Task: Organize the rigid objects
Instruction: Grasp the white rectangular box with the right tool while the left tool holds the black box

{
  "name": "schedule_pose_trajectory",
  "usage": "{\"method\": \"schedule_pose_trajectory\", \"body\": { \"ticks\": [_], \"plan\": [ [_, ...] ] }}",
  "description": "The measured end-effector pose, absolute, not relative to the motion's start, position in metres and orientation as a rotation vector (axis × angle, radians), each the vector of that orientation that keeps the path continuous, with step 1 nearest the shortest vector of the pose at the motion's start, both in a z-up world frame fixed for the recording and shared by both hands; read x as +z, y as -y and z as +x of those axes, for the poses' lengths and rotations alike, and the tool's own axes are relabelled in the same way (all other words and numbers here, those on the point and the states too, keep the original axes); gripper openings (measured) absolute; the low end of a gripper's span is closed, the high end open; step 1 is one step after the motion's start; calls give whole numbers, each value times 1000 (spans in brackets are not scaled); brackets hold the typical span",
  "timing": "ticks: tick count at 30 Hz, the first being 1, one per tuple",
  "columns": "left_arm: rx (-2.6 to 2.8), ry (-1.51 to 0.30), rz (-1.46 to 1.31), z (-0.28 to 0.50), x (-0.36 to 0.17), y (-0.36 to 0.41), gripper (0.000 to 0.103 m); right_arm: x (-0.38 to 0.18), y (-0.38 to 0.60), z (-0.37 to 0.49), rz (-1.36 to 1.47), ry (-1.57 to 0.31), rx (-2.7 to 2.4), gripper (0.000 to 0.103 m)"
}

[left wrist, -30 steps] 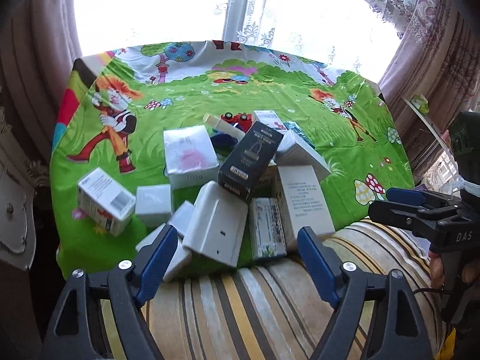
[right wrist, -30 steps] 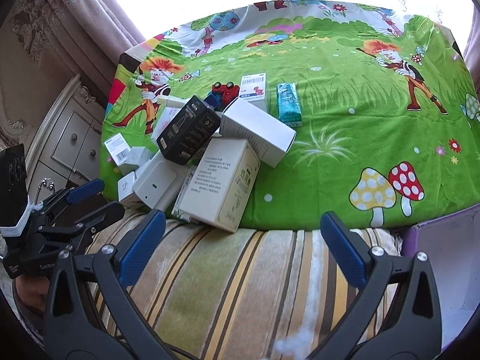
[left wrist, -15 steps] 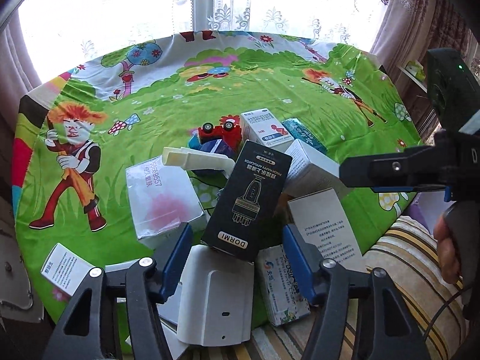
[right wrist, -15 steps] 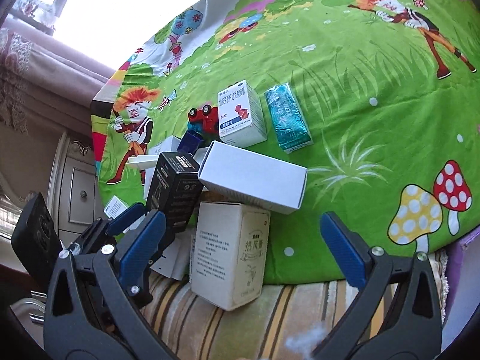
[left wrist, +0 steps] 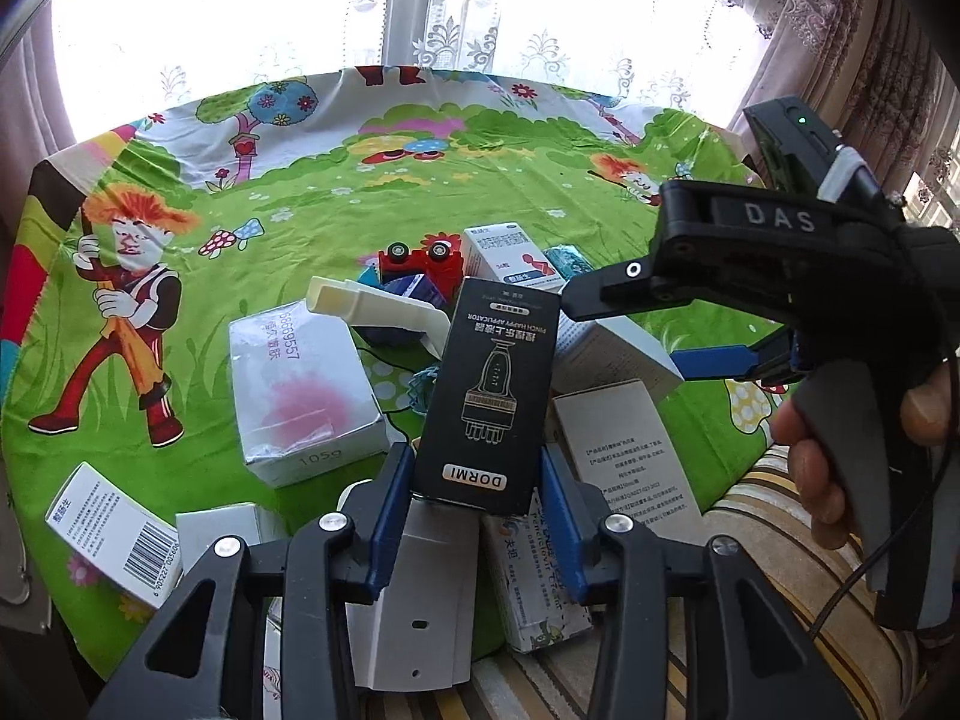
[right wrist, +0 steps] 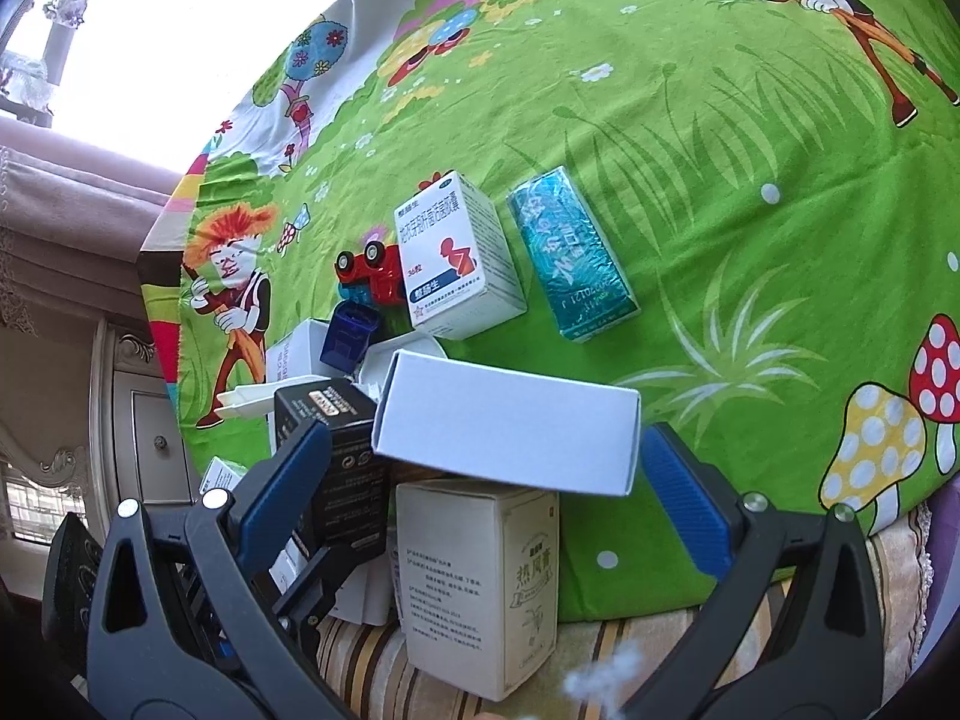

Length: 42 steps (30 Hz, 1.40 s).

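A pile of boxes lies at the near edge of the green cartoon cloth (left wrist: 288, 216). My left gripper (left wrist: 477, 501) has its blue pads on both sides of the lower end of the black DORMI box (left wrist: 489, 390), which leans on the pile; it also shows in the right wrist view (right wrist: 336, 438). My right gripper (right wrist: 486, 480) is open, its pads on either side of a long white box (right wrist: 510, 429) that lies across a cream box (right wrist: 480, 576). The right gripper shows in the left wrist view (left wrist: 654, 324), with the white box (left wrist: 612, 354) below it.
Around the pile lie a wrapped white box (left wrist: 300, 384), a barcode box (left wrist: 114, 534), a grey-white device (left wrist: 420, 600), a red toy car (right wrist: 372, 270), a medicine box (right wrist: 456, 258) and a teal box (right wrist: 570, 264). A striped cushion (left wrist: 750, 570) borders the cloth.
Both grippers have moved forward from above the striped cushion into the pile. The left one has narrowed around the black box; the right one now straddles the long white box.
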State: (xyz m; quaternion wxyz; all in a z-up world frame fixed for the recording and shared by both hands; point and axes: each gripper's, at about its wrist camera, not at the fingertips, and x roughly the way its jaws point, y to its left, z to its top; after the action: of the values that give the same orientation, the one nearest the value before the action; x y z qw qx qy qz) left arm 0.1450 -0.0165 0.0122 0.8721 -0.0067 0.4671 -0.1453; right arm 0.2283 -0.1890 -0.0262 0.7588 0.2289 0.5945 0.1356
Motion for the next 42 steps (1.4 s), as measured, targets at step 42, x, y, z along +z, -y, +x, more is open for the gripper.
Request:
{"method": "schedule_pose_trajectory", "body": {
  "ticks": [42],
  "plan": [
    [-184, -788, -278, 77, 45, -19, 41, -35, 134, 263, 271, -1413, 72, 97]
  ]
}}
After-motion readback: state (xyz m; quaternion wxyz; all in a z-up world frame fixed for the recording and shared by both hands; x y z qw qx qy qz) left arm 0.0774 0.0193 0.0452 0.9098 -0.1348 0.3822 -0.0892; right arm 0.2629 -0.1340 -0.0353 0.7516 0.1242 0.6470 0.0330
